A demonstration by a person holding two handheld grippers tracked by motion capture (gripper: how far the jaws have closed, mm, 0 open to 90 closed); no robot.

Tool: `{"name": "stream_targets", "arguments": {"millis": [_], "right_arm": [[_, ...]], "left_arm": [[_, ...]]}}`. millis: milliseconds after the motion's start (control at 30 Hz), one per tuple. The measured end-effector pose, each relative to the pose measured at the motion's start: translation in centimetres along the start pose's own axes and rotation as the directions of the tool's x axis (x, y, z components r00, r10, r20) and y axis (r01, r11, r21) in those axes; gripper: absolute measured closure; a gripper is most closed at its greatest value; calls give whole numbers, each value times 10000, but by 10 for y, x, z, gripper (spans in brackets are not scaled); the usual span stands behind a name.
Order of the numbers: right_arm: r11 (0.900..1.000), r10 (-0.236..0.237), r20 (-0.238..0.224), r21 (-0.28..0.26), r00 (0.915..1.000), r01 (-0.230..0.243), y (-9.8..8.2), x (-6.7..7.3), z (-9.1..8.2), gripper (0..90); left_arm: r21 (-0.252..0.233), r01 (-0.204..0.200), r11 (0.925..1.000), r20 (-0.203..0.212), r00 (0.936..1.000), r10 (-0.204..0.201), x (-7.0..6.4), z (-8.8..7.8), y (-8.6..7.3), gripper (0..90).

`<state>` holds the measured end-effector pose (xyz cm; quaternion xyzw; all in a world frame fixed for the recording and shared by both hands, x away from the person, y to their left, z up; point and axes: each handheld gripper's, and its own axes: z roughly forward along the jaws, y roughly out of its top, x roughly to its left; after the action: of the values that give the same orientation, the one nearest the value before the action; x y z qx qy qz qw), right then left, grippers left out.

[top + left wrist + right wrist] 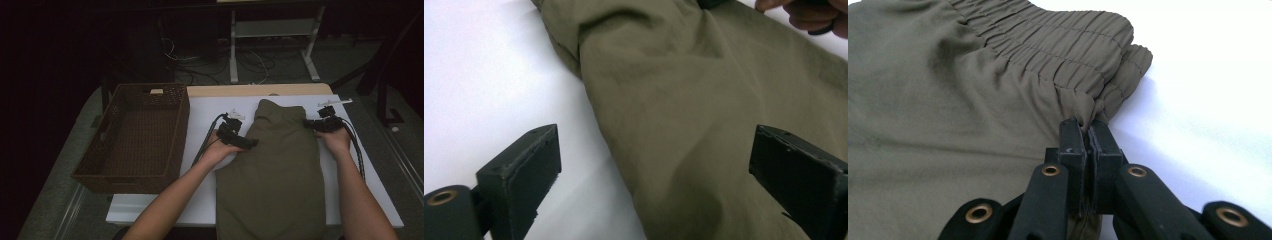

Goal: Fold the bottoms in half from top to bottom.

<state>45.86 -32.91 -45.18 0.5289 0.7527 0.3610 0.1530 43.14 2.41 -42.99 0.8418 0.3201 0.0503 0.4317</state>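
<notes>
An olive-green garment [275, 165] with an elastic waistband [1068, 45] lies on the white table, running from mid-table to the front edge. My right gripper [316, 124] is at the garment's right upper corner; in the right gripper view the right gripper [1088, 131] is shut, pinching the cloth just below the waistband. My left gripper [246, 142] reaches over the garment's left edge. In the left gripper view the left gripper [656, 165] is open wide, one jaw over the white table, the other over the garment [704, 110], pads not touching.
A brown wicker basket [135, 135] stands at the table's left side. The white table top [210, 110] ends in a wooden strip at the back. Beyond it are a metal stand [270, 40] and cables on the dark floor.
</notes>
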Motion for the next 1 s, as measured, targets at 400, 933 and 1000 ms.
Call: {"name": "stream_targets", "arguments": {"millis": [400,933,1000], "right_arm": [[10000,4,-6,-26,10000,-4,0,0,0,858],[10000,20,-93,-27,10000,-20,-1,-2,0,858],[10000,26,-102,-30,9999,-26,-1,-2,0,858]], "left_arm": [[-86,445,9990,-313,9985,-448,16,17,17,144],[-135,1026,9946,-633,9926,-1033,41,42,55,336],[-144,1177,9929,-644,9909,-1183,43,45,59,351]]}}
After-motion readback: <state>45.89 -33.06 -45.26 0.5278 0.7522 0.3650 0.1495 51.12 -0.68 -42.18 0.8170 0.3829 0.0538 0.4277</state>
